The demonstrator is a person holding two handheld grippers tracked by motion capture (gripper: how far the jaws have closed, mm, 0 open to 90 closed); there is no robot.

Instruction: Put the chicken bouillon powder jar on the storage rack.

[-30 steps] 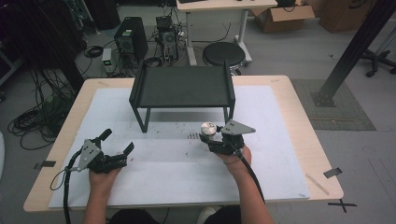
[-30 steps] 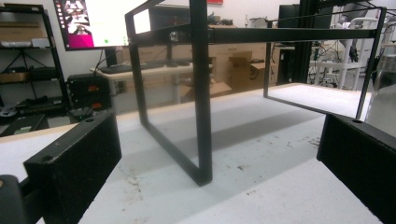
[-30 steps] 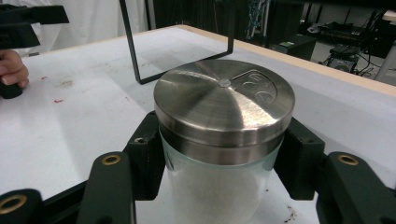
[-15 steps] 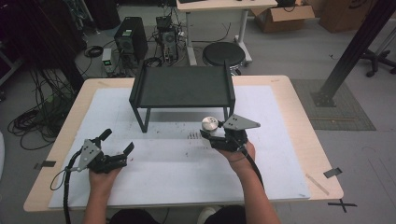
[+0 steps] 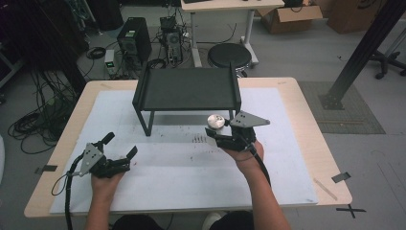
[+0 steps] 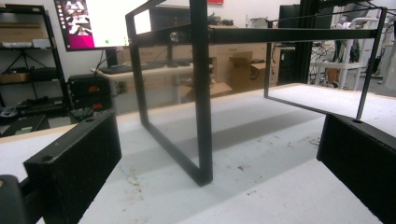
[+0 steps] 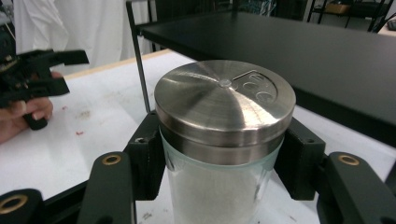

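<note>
right gripper [image 5: 216,136]: jaws clamped on the glass body of the shaker [image 5: 214,121], one on each side just under its lid [image 7: 225,100]; grip low so the steel cap stays free
shaker: upright, held above the mat [image 5: 287,158], just in front of the shelf's [image 5: 186,87] right front leg, near the shelf edge; white powder inside, so kept level, likely to avoid spilling
lid: brushed steel, pour holes on top, looks closed
left gripper [image 5: 119,154]: jaws spread wide, pinching nothing; low over the mat at front left, well apart from the shaker, looks parked out of the way
left gripper view: pads [image 6: 74,163] far apart, shelf leg between them but farther off, not touching
shelf: black, bare top, stands at back centre of the mat; top sits higher than the lid in the right gripper view
step (judgement): carrying the shaker toward the shelf, top or underneath unclear
risk: lid clipping the shelf edge if it goes under
</note>
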